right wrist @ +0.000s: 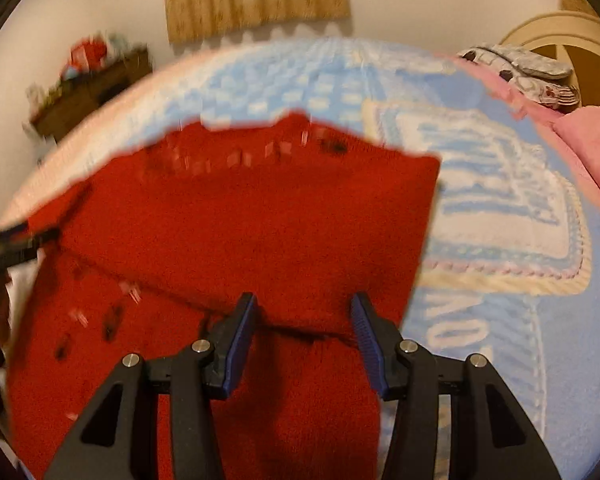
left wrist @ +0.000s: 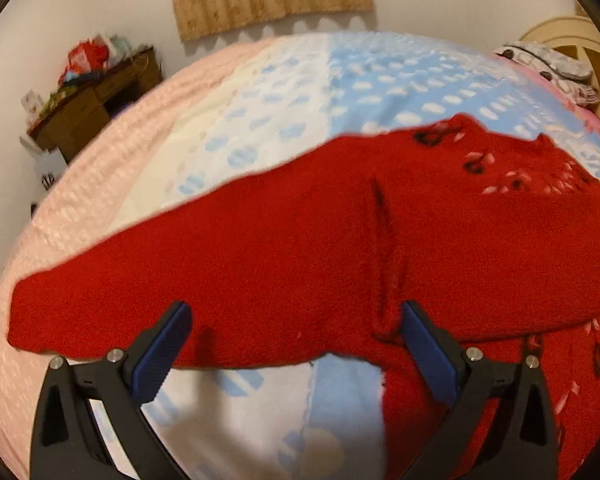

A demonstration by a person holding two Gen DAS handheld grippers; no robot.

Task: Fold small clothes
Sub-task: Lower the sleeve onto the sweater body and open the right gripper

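Note:
A small red knitted sweater (left wrist: 320, 248) with pink and black pattern lies on the bed; one sleeve stretches left across the left wrist view. My left gripper (left wrist: 296, 320) is open, its blue-padded fingers (left wrist: 164, 356) spread over the sleeve's near edge. In the right wrist view the sweater (right wrist: 260, 220) lies folded over itself, a fold edge running across near the fingers. My right gripper (right wrist: 304, 312) is open over that fold at the sweater's right side. The left gripper's dark tip (right wrist: 16, 240) shows at the left edge of the right wrist view.
The bed carries a blue, white and pink blanket (left wrist: 260, 112) with a large patch (right wrist: 500, 200). A wooden desk (left wrist: 96, 100) with clutter stands at the back left. A grey folded garment (left wrist: 556, 68) and pink pillow (right wrist: 592, 152) lie by the headboard at right.

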